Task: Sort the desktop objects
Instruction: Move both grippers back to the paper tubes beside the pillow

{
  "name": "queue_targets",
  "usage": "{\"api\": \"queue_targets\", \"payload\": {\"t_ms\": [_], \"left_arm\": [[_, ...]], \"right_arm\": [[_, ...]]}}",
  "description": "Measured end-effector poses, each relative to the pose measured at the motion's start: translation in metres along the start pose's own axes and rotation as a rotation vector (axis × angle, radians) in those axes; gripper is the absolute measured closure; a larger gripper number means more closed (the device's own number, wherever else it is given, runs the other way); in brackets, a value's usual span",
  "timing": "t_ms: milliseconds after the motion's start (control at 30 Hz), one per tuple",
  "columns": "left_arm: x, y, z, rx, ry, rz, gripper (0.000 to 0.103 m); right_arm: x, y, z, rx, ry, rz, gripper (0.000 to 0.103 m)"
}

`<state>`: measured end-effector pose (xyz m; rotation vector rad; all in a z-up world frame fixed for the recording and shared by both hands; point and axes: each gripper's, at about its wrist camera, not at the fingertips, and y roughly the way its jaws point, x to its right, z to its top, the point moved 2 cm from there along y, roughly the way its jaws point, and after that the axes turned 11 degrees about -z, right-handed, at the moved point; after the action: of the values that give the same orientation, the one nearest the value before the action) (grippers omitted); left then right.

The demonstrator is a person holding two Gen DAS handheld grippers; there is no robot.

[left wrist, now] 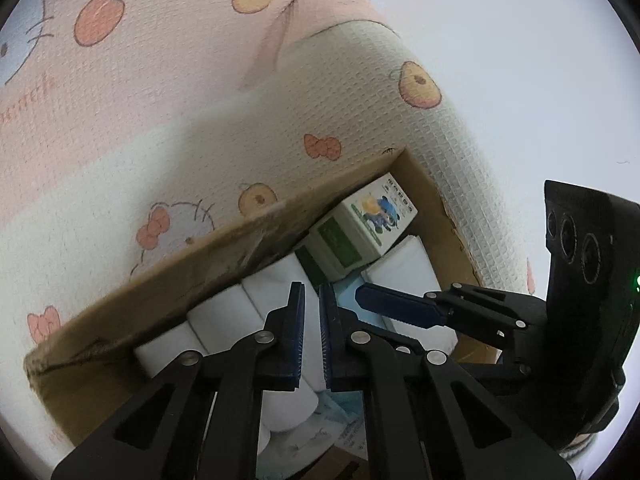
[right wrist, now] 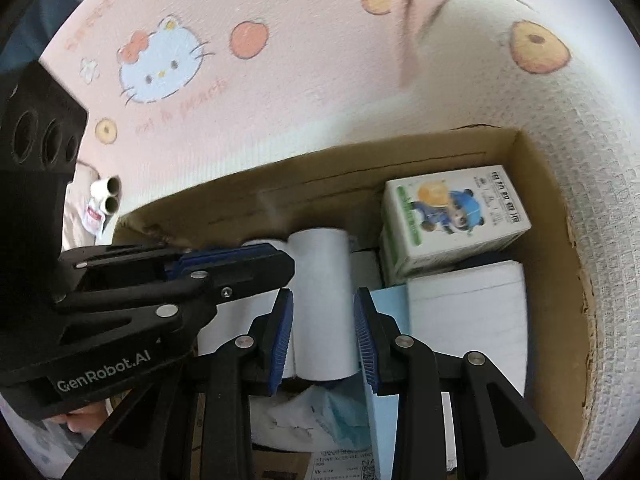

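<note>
Paper roll [right wrist: 320, 304], between right hand-held gripper [right wrist: 323, 336] pads

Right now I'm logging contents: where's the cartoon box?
The cartoon box sits in the cardboard box's far right corner in the right wrist view, above the white stack.

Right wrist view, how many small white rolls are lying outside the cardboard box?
2: an upper roll and a lower roll, side by side on the cloth left of the cardboard box. Others may be hidden.
</note>
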<state>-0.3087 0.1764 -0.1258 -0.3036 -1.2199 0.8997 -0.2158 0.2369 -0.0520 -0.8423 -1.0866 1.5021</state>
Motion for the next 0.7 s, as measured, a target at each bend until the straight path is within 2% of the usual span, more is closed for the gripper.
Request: {"api": "queue_targets", "payload": {"t_ms": [200,267,333,433,567,600,700], "left_arm": [[-0.019,0.02,0.004,-0.076,-0.064,0.015,0.095],[-0.022,0.02,0.006,-0.093,-0.067,0.026,0.095],[-0.025,0.019,0.007,-0.094,-0.068,0.055,0.095],[-0.03,0.014,0.006,-0.077,-0.108,0.027,0.092],[-0.022,-0.013,0.002,-0.002,-0.067,-0.03,0.061],[-0.017,-0.022,-0.001,0.019,-0.037,-0.043,0.06],[-0.006,-0.044,-0.007,0.077,0.01,-0.06,0.055]], "right_arm": [[0.012,0.01,-0.006,-0.034,0.05,0.025,0.074],[0.017,0.014,-0.009,-0.042,0.041,0.001,0.074],[0.019,0.008,-0.007,-0.045,0.029,-0.011,0.074],[0.018,0.006,-0.008,-0.044,0.039,-0.007,0.074],[0.007,-0.002,-0.02,-0.015,0.072,0.017,0.074],[0.011,-0.006,-0.007,-0.012,0.078,0.023,0.074],[0.004,-0.016,-0.011,-0.019,0.058,0.024,0.074]]}}
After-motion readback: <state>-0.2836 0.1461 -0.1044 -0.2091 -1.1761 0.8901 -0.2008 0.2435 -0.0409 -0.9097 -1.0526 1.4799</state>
